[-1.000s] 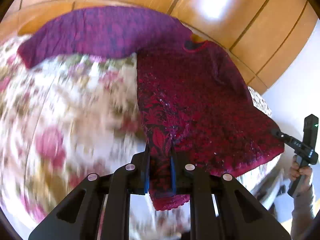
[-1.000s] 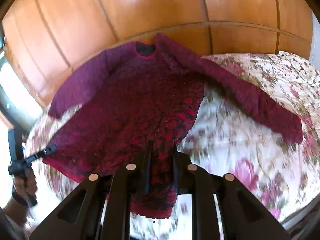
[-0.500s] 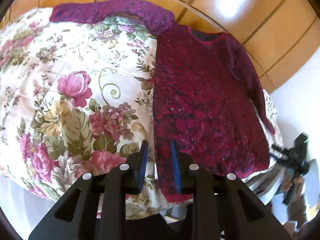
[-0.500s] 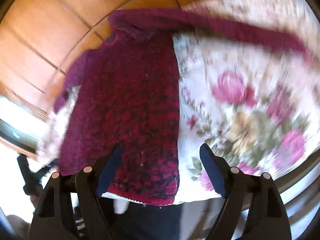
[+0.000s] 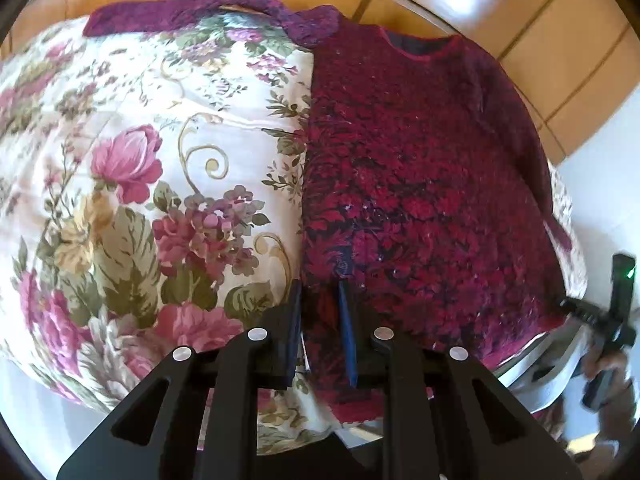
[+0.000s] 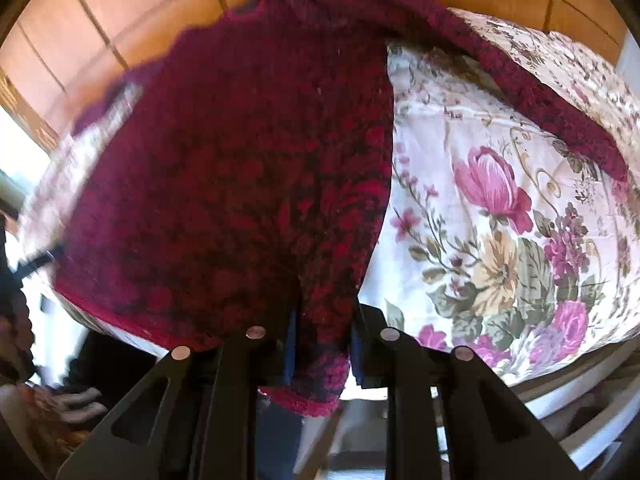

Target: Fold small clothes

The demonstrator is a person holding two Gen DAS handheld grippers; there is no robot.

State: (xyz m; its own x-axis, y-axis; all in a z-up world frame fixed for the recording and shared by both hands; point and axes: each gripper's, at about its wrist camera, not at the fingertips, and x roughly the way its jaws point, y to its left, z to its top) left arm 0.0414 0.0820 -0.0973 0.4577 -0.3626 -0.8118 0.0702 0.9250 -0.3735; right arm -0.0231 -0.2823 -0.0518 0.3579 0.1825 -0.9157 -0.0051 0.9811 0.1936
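Left wrist view: left gripper (image 5: 320, 328) bottom centre, its fingers clamped on the sweater (image 5: 420, 184) hem corner; the sweater lies flat on the floral bed (image 5: 152, 200), centre-right, one sleeve (image 5: 208, 8) spread to the upper left. Right wrist view: right gripper (image 6: 324, 344) has just been closing, fingers pinching the other hem corner. Soft, thick, floppy knit, probably light; hem corners look the best hold.

The sweater (image 5: 420, 184) is knitted in mottled crimson and near-black, with purple-maroon sleeves. Under it, the bedspread (image 5: 160, 184) is cream with pink roses, olive leaves and gold scrolls. The wall panelling (image 5: 540, 20) is glossy orange-brown wood.
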